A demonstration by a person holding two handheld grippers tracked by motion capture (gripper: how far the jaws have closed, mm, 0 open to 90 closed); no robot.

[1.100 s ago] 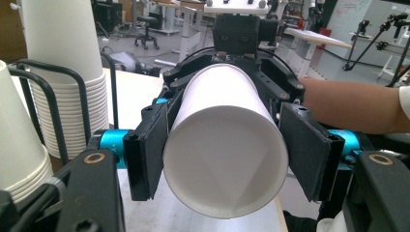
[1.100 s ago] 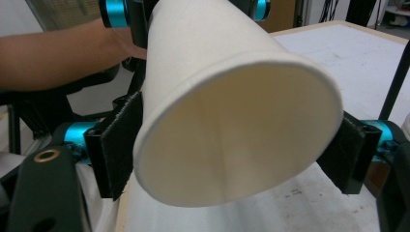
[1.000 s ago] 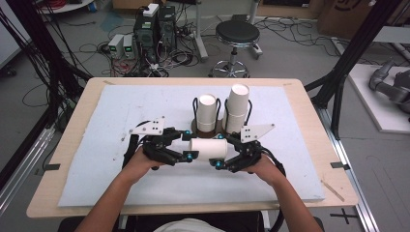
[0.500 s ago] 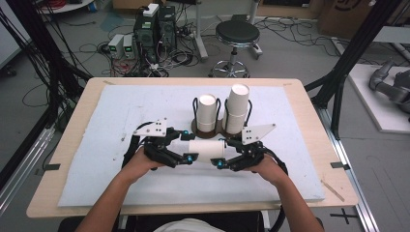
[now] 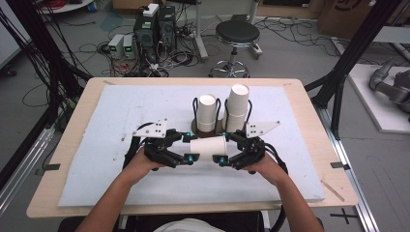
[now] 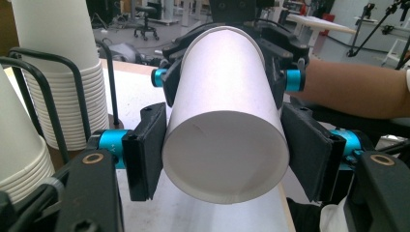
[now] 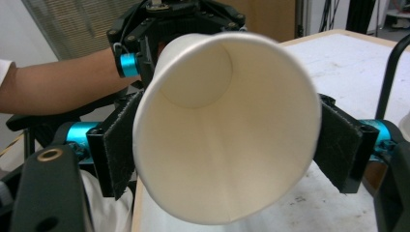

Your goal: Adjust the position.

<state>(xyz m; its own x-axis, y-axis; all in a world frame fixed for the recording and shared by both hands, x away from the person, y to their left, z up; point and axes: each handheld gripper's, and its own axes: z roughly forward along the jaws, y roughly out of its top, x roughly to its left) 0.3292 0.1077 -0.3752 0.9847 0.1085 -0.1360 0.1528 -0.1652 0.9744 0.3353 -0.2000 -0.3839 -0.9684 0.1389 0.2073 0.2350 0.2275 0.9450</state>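
Honestly, keep both squeezes gentle: left gripper point(image 5: 187, 148) pinches the paper cup point(image 5: 209, 146) base, right gripper point(image 5: 224, 148) at 3 o'clock pinches its rim.

No text, label, brand or number can be read anywhere: the white paper cup point(image 6: 226, 145) is plain inside and out, and the white stacked cups point(image 6: 63, 72) beside it are blank too.
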